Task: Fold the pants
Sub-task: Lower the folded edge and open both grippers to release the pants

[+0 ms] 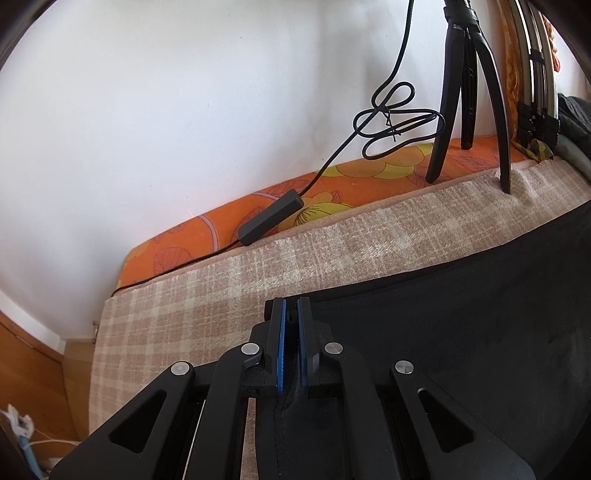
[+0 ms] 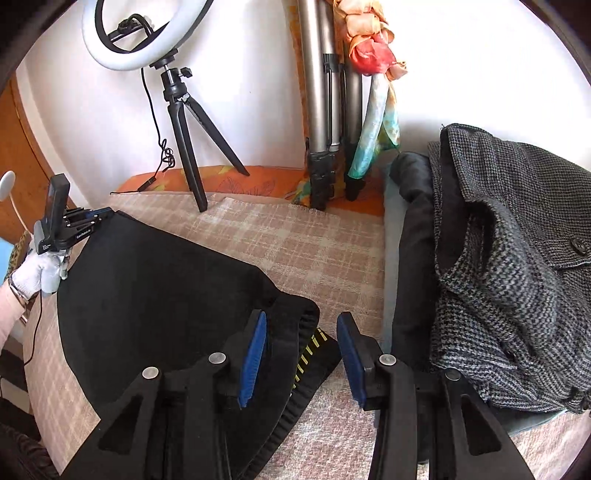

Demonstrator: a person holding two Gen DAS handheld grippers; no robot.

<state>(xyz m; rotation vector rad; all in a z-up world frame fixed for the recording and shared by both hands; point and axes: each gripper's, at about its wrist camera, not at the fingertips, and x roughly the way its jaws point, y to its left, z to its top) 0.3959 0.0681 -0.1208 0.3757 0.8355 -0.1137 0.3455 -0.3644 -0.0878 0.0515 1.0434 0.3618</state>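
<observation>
Right hand-held gripper (image 2: 301, 354): jaws apart, blue pads clear of the cloth; waistband of the pants between and below them, not pinched
Left hand-held gripper (image 1: 291, 332): jaws narrow, clamped on a black fabric edge of the pants; seen from the right wrist view at the far left corner of the garment, carried by a white-gloved hand (image 2: 40, 273)
Pants (image 2: 155, 288): black, spread flat on the bed; ribbed waistband with yellow stitch marks near the right pads, the other end held at the left
Blanket (image 2: 303, 251): beige plaid, covering the bed under the pants; orange floral sheet (image 1: 351, 173) showing along the wall edge
Coat (image 2: 517, 258): grey tweed, heaped to the right of the pants, apart from them
Small tripod (image 2: 188, 133): black, standing on the blanket's far edge, carrying a ring light (image 2: 147, 33); cable with inline box trailing on the orange sheet
Large tripod (image 2: 328, 110): metallic, folded, leaning at the wall; coloured scarf (image 2: 373, 74) tied on it
</observation>
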